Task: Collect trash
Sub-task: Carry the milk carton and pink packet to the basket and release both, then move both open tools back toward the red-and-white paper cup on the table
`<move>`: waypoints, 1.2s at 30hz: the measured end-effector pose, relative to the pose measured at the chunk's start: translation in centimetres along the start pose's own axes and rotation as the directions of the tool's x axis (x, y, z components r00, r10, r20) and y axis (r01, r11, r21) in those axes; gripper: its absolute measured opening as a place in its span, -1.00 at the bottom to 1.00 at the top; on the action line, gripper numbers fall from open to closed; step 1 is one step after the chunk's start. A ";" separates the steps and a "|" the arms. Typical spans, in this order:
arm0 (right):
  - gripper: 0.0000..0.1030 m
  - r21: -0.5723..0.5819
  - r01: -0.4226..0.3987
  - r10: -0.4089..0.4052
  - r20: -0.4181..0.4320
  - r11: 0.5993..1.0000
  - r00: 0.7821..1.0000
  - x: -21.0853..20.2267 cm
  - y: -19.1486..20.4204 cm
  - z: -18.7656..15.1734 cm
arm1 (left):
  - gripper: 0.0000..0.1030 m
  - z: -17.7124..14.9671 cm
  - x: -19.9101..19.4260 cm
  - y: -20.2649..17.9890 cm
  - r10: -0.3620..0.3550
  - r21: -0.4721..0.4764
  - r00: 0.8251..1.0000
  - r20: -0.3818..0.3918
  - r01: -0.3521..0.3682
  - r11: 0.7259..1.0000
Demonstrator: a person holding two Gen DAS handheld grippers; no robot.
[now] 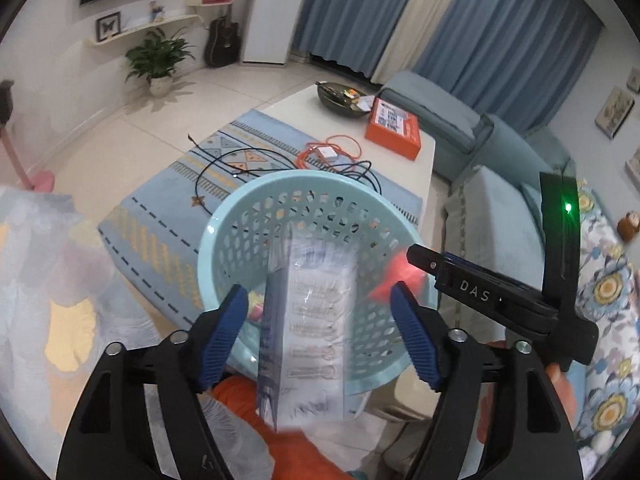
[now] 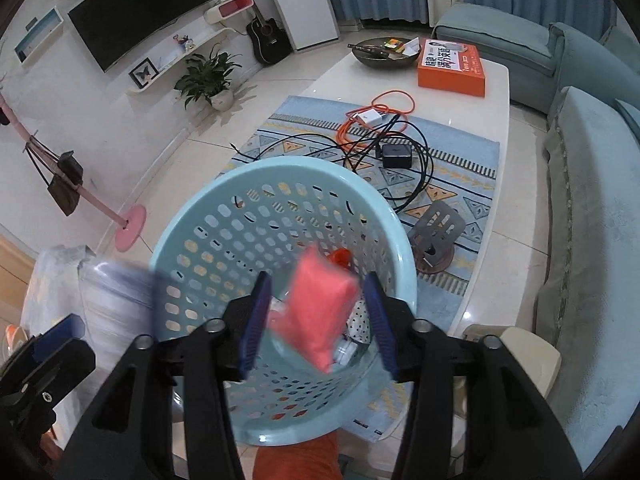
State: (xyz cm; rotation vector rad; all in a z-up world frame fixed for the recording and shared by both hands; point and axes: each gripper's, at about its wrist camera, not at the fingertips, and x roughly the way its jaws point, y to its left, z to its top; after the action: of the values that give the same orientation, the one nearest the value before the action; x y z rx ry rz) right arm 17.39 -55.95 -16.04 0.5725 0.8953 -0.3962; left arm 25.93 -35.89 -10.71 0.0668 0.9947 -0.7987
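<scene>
Holding both grippers, left (image 1: 318,334) and right (image 2: 318,326), unclenched above the basket (image 2: 192,208), we drop a clear packet (image 1: 316,320) and a pink packet (image 2: 320,308) in as trash.

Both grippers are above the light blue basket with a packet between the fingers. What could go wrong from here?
1. The clear packet between the open left gripper is long and lies over the basket near its rim; it may catch there or fall outside.
2. The pink packet is blurred between the open right gripper and could bounce off trash inside.
3. The grippers are close and could collide.
</scene>
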 end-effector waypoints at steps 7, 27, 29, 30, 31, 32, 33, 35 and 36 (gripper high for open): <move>0.21 -0.016 -0.031 0.031 0.019 0.999 0.999 -1.7 1.0 -0.2 | 0.41 -1.0 -3.8 0.5 -0.008 0.022 0.998 0.061 0.006 1.000; 0.21 -0.396 -0.159 0.212 0.093 0.904 0.973 -9.8 18.0 -4.4 | 0.41 -8.7 -20.6 7.4 0.129 -0.097 0.952 0.277 -0.106 0.990; 0.21 -0.453 -0.179 0.239 0.078 0.874 0.968 -10.0 20.4 -5.5 | 0.41 -9.6 -22.7 9.4 0.162 -0.146 0.942 0.294 -0.123 0.982; 0.21 -0.478 -0.190 0.251 0.068 0.858 0.966 -10.1 21.5 -6.1 | 0.41 -10.1 -23.5 10.2 0.169 -0.169 0.938 0.302 -0.121 0.978; 0.21 -0.500 -0.204 0.265 0.053 0.842 0.963 -10.2 22.6 -6.7 | 0.41 -11.1 -24.6 11.5 0.167 -0.203 0.936 0.311 -0.106 0.973; 0.21 -0.513 -0.219 0.278 0.038 0.830 0.960 -10.2 23.5 -7.1 | 0.40 -11.6 -25.2 12.5 0.159 -0.229 0.936 0.315 -0.088 0.970; 0.21 -0.525 -0.240 0.293 0.018 0.816 0.956 -10.2 24.4 -7.6 | 0.40 -12.1 -25.8 13.4 0.154 -0.253 0.936 0.317 -0.073 0.965; 0.21 -0.551 -0.275 0.316 -0.022 0.788 0.949 -10.1 26.4 -8.6 | 0.38 -13.6 -27.2 15.6 0.183 -0.313 0.930 0.317 -0.080 0.946; 0.21 -0.564 -0.282 0.320 -0.034 0.776 0.947 -10.0 27.4 -9.1 | 0.38 -14.2 -27.7 16.4 0.214 -0.335 0.924 0.318 -0.102 0.937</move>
State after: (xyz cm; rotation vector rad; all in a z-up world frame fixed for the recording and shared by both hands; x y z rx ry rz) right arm 21.06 -28.07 -4.16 0.1423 0.7906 0.1521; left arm 17.89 -2.61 -2.31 -0.2595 0.7531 -0.4715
